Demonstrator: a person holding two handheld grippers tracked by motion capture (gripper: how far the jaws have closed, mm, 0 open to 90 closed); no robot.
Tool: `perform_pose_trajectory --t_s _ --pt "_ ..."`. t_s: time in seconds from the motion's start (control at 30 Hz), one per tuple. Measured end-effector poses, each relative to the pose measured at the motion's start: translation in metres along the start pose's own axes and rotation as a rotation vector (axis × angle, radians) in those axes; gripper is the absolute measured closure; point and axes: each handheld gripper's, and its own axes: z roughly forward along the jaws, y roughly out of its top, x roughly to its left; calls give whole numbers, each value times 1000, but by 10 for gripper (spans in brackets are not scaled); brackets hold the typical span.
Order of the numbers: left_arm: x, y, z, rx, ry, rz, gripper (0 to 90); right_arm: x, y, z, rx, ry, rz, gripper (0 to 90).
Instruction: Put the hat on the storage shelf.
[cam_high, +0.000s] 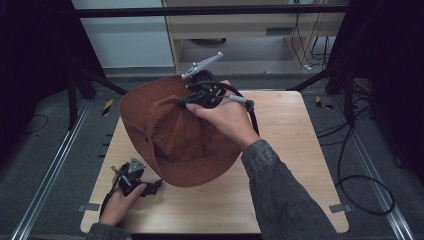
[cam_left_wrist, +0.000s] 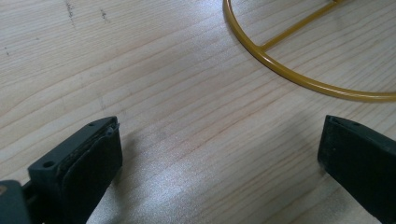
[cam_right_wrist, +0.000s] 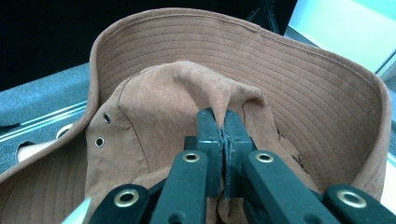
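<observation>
Right gripper (cam_right_wrist: 223, 135) pinched tight on a fold of the brown hat's (cam_high: 175, 135) crown, lifting it above the table's (cam_high: 295, 150) middle; left gripper (cam_high: 131, 179) parked agape near the front-left corner beside a yellow wire ring (cam_left_wrist: 299, 79).

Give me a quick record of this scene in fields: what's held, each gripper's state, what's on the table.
held thing: brown hat, pinched at the crown
right gripper: shut on the hat's cloth, lifting the crown
left gripper: open, nothing between its jaws, low over the table
hat position: tilted, lower brim near the tabletop
also on table: yellow wire ring, ahead of the left gripper
</observation>
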Motion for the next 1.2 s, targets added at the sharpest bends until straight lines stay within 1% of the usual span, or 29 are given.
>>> perform_pose_trajectory --t_s 0.23,0.33,0.7,0.8,0.9,1.03,1.1,1.13,1.2 --pt "0 0 0 0 0 0 0 -1 0 5 6 0 7 877" --pt "0 0 0 0 0 0 0 0 -1 7 6 6 2 857" --pt "0 0 0 0 0 0 0 1 -5 5 3 13 6 841" --pt "0 0 0 0 0 0 0 2 -5 5 0 13 8 816" --pt "0 0 0 -1 0 -1 0 2 -5 6 -5 6 10 743" --pt "0 0 0 0 0 -1 0 3 -5 7 -8 3 12 715" --pt "0 0 0 0 0 -1 0 4 -5 8 -10 2 12 674" --pt "0 0 0 0 0 -1 0 4 -5 8 -10 2 12 674" --pt "0 0 0 0 0 -1 0 4 -5 7 -13 0 16 640"
